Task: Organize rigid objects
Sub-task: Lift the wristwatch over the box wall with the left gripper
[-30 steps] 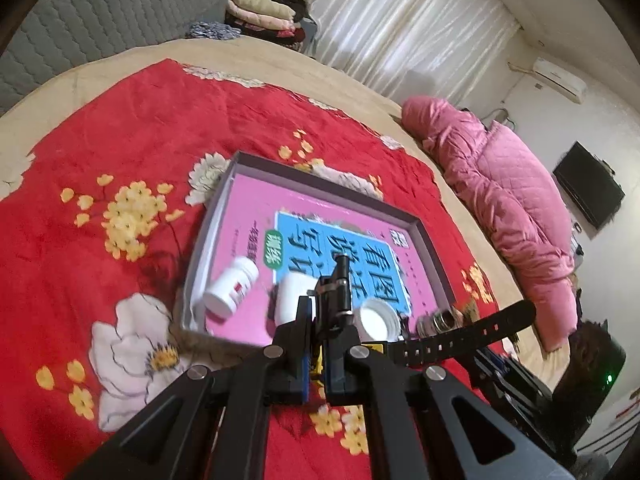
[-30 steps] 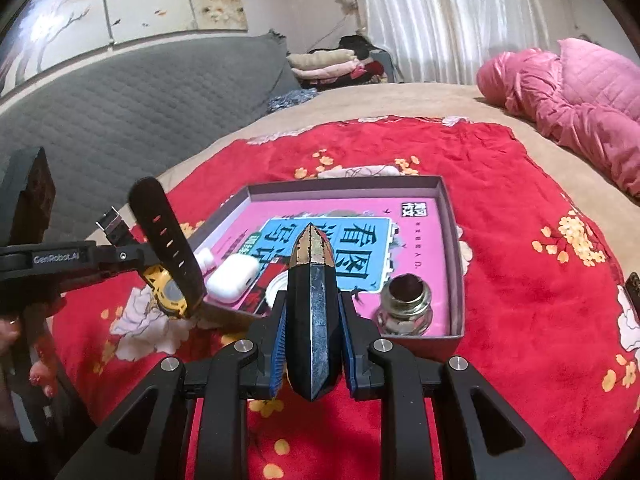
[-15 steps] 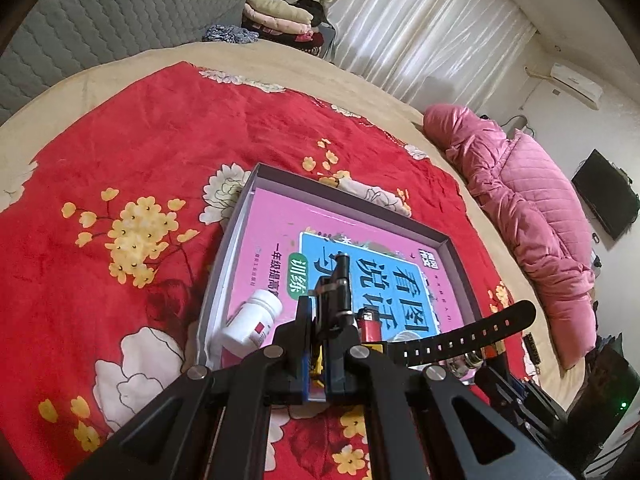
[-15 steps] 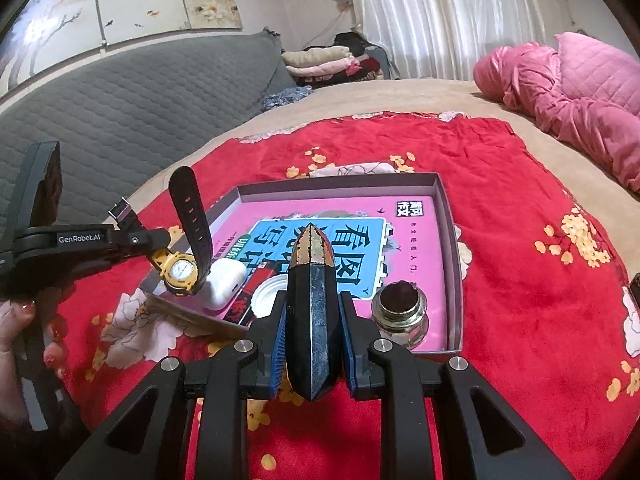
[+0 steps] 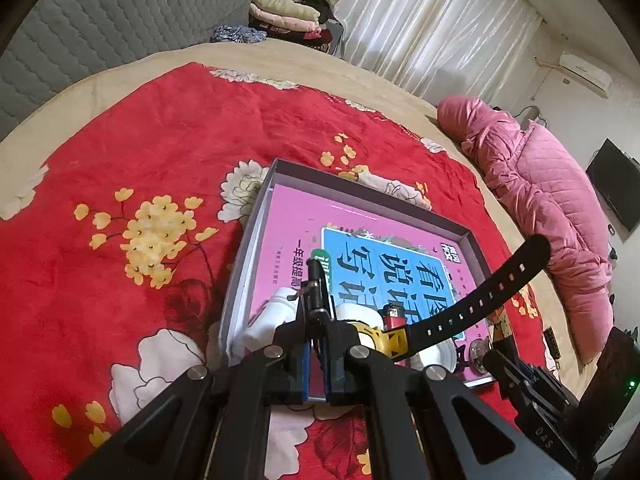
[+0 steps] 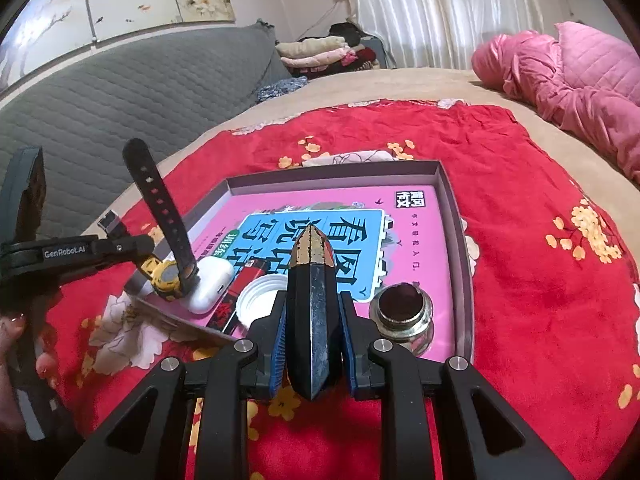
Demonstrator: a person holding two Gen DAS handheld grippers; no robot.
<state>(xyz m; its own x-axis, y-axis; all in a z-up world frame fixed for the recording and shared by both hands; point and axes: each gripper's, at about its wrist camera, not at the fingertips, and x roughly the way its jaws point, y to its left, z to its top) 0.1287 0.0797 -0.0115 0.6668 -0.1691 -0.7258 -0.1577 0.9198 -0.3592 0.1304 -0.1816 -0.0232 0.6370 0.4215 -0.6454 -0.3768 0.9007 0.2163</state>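
Yellow watch (image 6: 167,276) pinched in left gripper (image 5: 317,320) over grey tray (image 6: 450,200), right gripper (image 6: 312,316) clamped a black faceted block (image 6: 311,304).

White curtains (image 5: 432,28), grey quilted headboard (image 6: 120,80)

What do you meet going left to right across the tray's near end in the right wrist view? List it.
yellow watch → white earbud case → red lighter → white cap → dark pointed piece → metal fitting

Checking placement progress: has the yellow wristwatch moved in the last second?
Yes. In the right wrist view the yellow wristwatch moved rightward, in over the grey tray's near-left corner.
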